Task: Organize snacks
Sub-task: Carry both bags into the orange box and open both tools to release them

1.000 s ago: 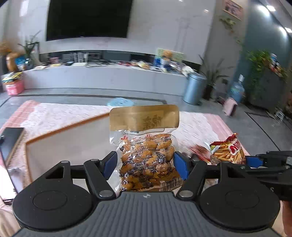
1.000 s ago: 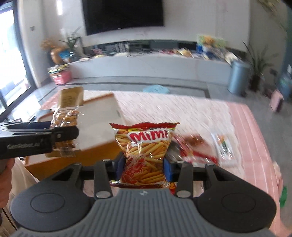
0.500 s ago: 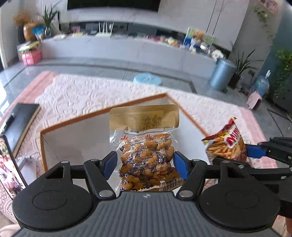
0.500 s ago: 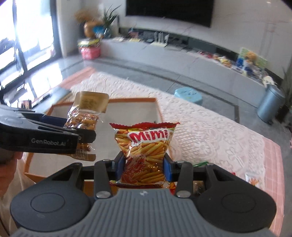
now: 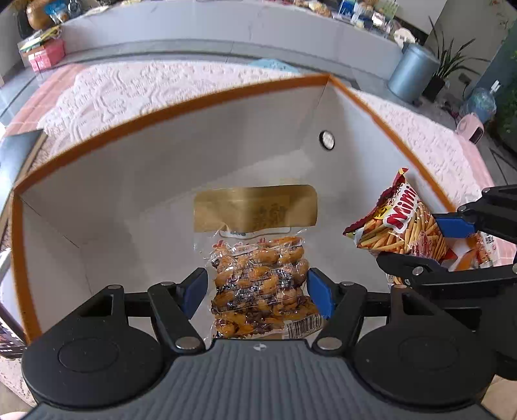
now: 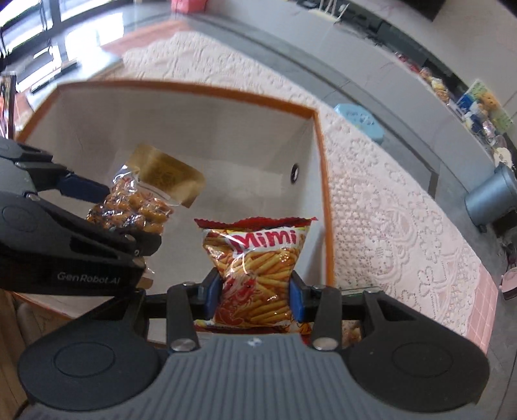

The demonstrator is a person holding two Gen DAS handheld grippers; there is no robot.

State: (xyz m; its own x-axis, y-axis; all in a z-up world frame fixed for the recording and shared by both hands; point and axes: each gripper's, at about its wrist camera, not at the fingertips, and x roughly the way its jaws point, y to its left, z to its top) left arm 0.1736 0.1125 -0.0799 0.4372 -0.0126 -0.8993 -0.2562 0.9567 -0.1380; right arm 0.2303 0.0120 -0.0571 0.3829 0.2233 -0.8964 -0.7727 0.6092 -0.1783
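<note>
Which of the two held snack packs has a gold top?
The clear vacuum pack of brown snacks, in the left tongs; the red Mimi stick-snack bag has none.

Pretty clearly someone's living room. There's a long low white media console (image 5: 206, 29) running along the back wall, cluttered with packets, boxes and bits of decor. A potted plant (image 5: 447, 69) sits in the corner next to a grey lidded trash bin (image 5: 410, 72), and there's a big water jug (image 5: 483, 101) on the polished grey floor (image 5: 381, 82). Tall windows (image 6: 35, 35) let daylight in on one side. The table (image 6: 387, 200) in the foreground has a pink checked cloth with a white lace cover on top, very homey, and a little blue stool (image 6: 358, 119) is tucked beside it. Not a lab or a shop at all.
</note>
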